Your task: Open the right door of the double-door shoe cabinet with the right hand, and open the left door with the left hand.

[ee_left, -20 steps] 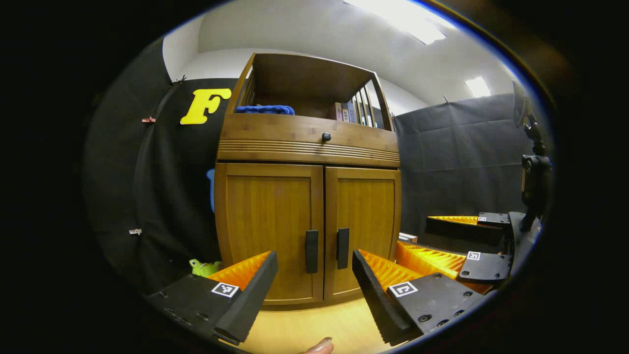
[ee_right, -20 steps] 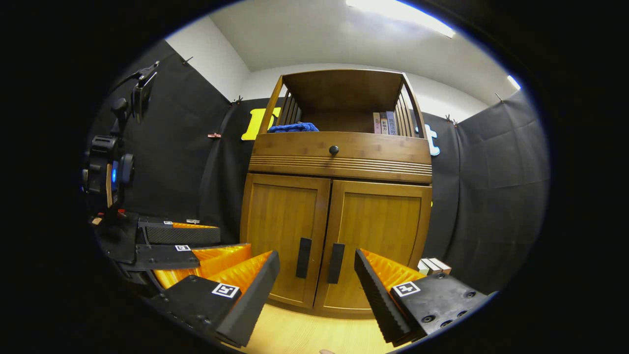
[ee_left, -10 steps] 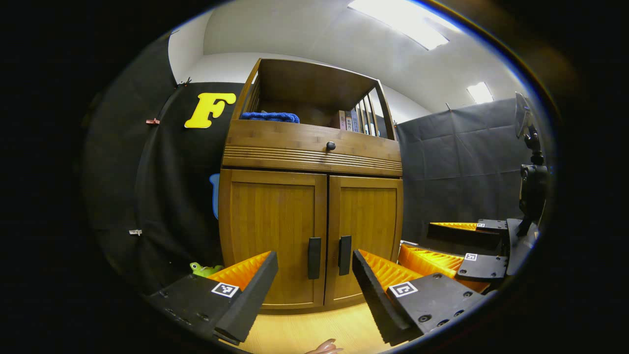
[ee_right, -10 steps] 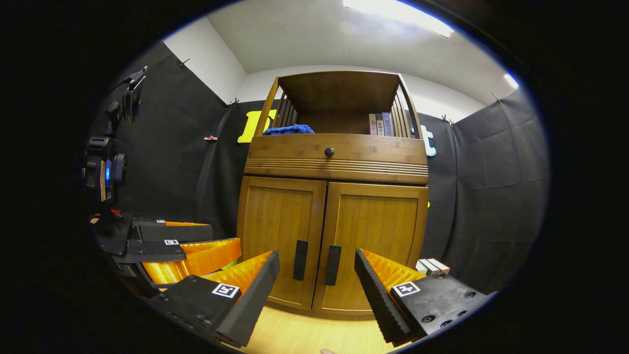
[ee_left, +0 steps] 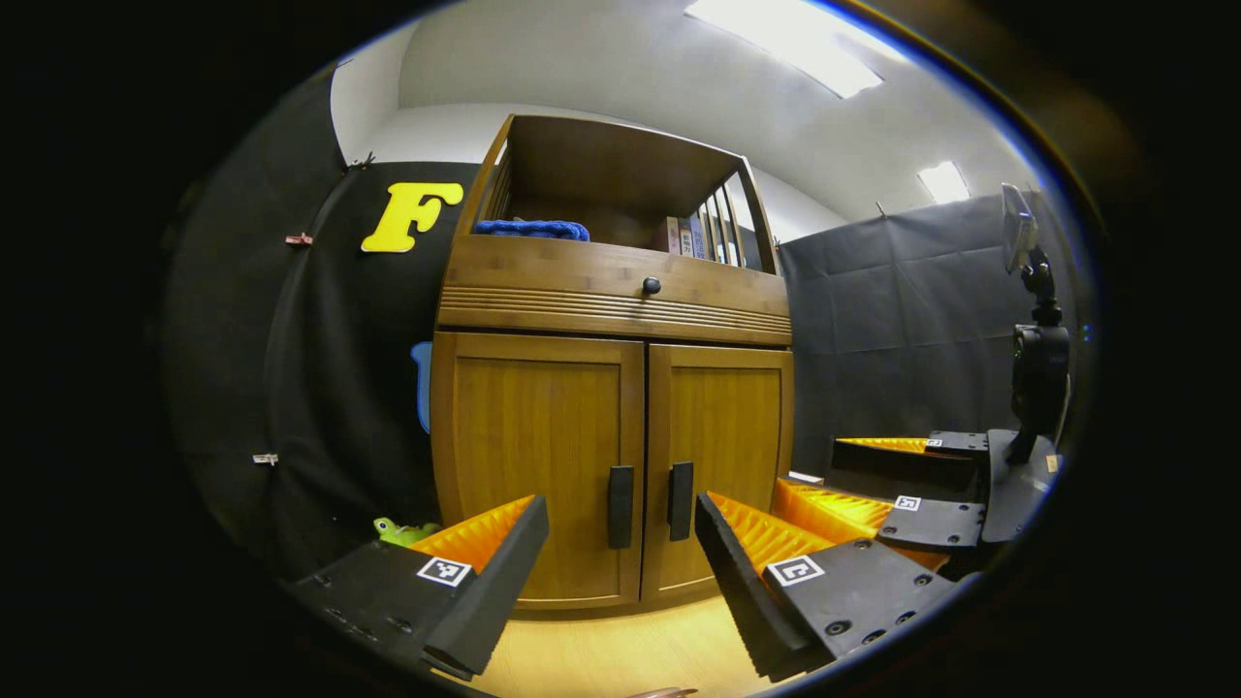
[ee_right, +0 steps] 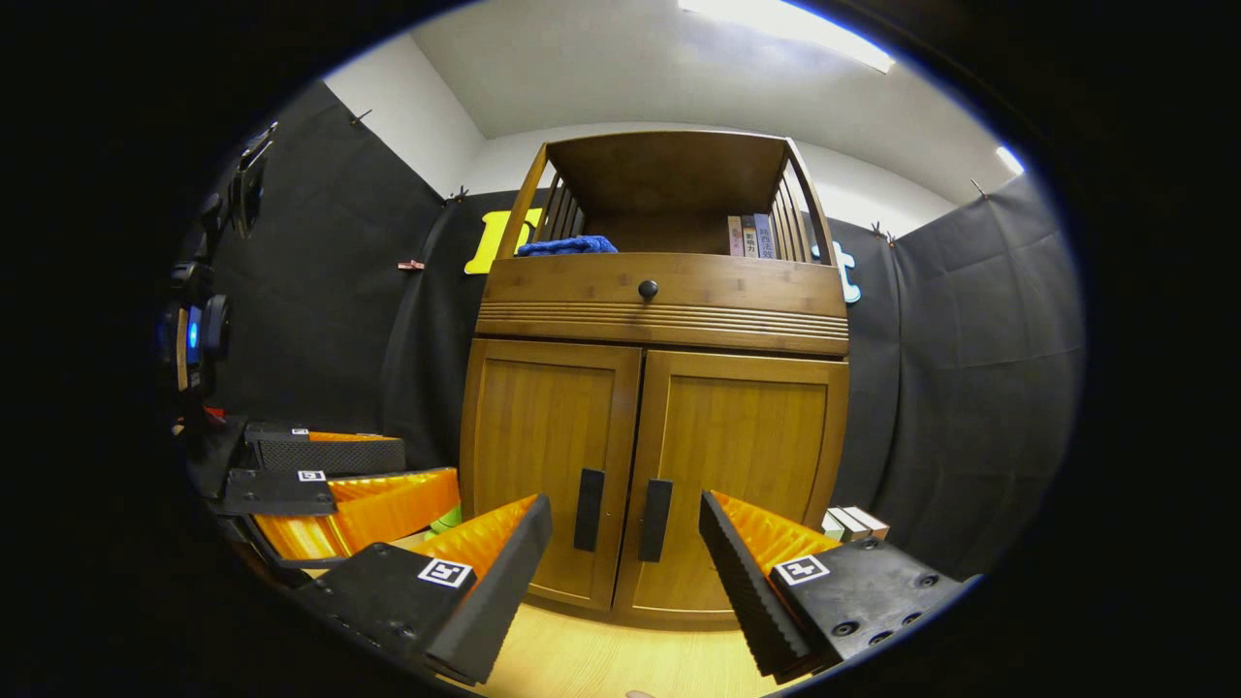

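Note:
A wooden shoe cabinet (ee_left: 611, 301) (ee_right: 659, 310) stands ahead on a pale wood floor, both doors closed. The left door (ee_left: 538, 465) (ee_right: 548, 456) and right door (ee_left: 722, 456) (ee_right: 742, 475) each carry a dark vertical handle, the left handle (ee_left: 620, 506) (ee_right: 588, 510) and the right handle (ee_left: 681, 500) (ee_right: 655, 520), side by side at the centre seam. My left gripper (ee_left: 620, 572) is open, short of the handles and holding nothing. My right gripper (ee_right: 625, 572) is open too, a little back from the doors. In the left gripper view the right gripper (ee_left: 873, 485) sits to the right; in the right gripper view the left gripper (ee_right: 330, 480) sits to the left.
Above the doors is a drawer with a round knob (ee_left: 652, 285) (ee_right: 648, 288). The open top shelf holds a blue cloth (ee_left: 528, 229) (ee_right: 567, 246) and books (ee_right: 751, 236). A green toy (ee_left: 402, 529) lies by the cabinet's left foot; small boxes (ee_right: 853, 523) lie at its right.
Both grippers have drifted slightly, with the cabinet shifting a little in each view. The other gripper sits farther toward the edge in each view. Both doors stay closed.

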`<state>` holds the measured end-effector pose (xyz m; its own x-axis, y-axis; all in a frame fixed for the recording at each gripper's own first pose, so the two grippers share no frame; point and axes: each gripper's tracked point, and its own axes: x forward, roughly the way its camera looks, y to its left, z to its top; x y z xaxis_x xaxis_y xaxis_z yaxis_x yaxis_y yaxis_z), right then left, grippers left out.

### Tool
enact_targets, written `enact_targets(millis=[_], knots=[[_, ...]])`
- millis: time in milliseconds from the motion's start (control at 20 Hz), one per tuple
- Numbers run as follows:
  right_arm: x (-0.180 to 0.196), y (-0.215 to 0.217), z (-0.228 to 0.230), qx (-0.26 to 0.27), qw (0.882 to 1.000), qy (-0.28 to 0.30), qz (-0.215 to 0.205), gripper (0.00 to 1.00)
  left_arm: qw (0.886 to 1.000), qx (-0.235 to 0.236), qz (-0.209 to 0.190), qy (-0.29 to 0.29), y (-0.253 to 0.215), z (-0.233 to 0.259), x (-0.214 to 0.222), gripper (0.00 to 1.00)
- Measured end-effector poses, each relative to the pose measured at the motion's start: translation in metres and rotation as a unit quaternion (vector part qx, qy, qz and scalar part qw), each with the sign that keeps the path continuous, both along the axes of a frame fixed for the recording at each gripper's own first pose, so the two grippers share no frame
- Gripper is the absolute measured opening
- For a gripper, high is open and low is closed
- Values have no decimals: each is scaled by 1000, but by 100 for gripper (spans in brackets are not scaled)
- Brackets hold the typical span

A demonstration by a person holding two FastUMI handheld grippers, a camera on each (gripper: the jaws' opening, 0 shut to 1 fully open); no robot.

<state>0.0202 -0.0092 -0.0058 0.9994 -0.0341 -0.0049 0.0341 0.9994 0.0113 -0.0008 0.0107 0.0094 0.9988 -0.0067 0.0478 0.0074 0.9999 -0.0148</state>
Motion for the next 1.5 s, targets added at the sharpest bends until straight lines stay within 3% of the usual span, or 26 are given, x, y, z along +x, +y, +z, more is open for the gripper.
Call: enact_targets(millis=[550, 1100, 1400, 1450, 1500], knots=[[68, -1, -35, 8, 999, 30, -11, 97, 1000, -4, 3, -4, 32, -1, -3, 95], [158, -46, -95, 18, 995, 65, -78, 99, 999, -4, 18, -28, 55, 6, -14, 96], [183, -54, -114, 28, 993, 72, -87, 92, 999, -3, 35, -36, 69, 8, -14, 95], [184, -56, -117, 22, 993, 71, -90, 97, 999, -3, 38, -37, 71, 9, -13, 95], [186, -56, -119, 21, 993, 71, -88, 85, 998, -4, 41, -38, 75, 7, -14, 95]])
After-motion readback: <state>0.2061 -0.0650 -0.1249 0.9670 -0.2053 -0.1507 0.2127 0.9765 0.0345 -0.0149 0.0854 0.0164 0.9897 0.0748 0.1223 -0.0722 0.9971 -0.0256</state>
